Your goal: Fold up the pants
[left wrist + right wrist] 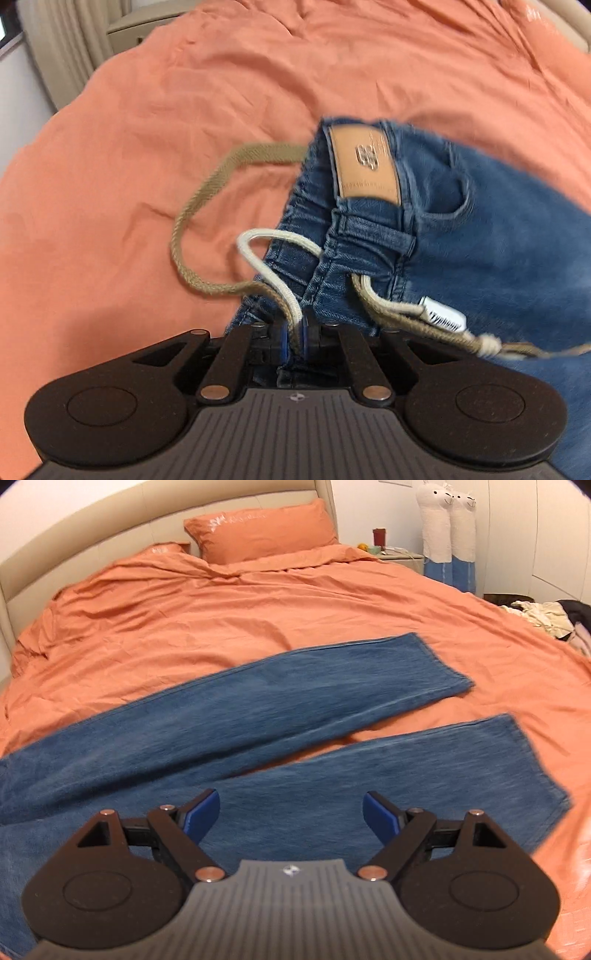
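While spread on orange bedding (258,602), blue pants (258,709); left fingers (277,341) pinching waistband, right fingers (201,814) released.

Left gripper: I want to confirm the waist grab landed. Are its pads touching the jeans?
Touching. The left wrist view shows the left gripper nearly closed, its blue pads pinching the jeans at the waistband, with the drawstring caught between them.

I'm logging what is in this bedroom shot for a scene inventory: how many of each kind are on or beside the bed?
Jeans: 1
Orange pillows: 2
Llama plush toys: 2
Grippers, left gripper and right gripper: 2
Total: 7
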### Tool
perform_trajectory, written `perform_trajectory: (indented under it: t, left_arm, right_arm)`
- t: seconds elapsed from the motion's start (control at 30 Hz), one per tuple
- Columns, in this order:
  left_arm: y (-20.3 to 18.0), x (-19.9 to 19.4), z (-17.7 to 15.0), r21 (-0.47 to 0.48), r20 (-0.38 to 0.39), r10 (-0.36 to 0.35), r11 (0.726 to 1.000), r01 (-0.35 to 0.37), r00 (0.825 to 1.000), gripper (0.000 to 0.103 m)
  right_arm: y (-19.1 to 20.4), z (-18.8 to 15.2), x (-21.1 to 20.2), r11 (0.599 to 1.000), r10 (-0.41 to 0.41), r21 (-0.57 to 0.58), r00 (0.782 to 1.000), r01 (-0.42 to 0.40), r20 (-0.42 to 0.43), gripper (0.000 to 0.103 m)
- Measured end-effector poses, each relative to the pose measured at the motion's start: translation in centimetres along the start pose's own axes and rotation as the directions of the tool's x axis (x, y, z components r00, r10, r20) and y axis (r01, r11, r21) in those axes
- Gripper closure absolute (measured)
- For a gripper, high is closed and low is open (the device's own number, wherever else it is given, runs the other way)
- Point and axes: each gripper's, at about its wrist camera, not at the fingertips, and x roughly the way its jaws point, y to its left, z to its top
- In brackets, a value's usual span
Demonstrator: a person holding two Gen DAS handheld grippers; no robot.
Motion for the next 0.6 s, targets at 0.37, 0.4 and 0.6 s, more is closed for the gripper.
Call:
perform_trajectory:
  t: [0.37, 0.4, 0.6]
  left_arm:
    - [-2.1, -10.8, -1.7, 0.267, 0.166, 0.007, 0.962, -0.052, 0.986, 0.064]
    - [-2.5, -11.7, -2.5, 0.324, 0.170, -0.003, 0.945, -0.053, 0.985, 0.061]
    - [-6.2, -12.7, -7.7, 0.605, 0.122, -0.019, 0.794, -0.060, 0.992, 0.051]
  right_arm:
    - [-7.4, 1.9, -3.3, 0.991, -0.027, -0.130, 0.995, 0.014, -0.097, 0.022]
    - [-8.0, 1.9, -3.7, 0.989, -0.022, -0.149, 0.997, 0.010, -0.073, 0.022]
    - [-13.8, 1.9, -5.2, 0.995, 0.039, 0.092, 0.997, -0.045, 0.074, 0.022]
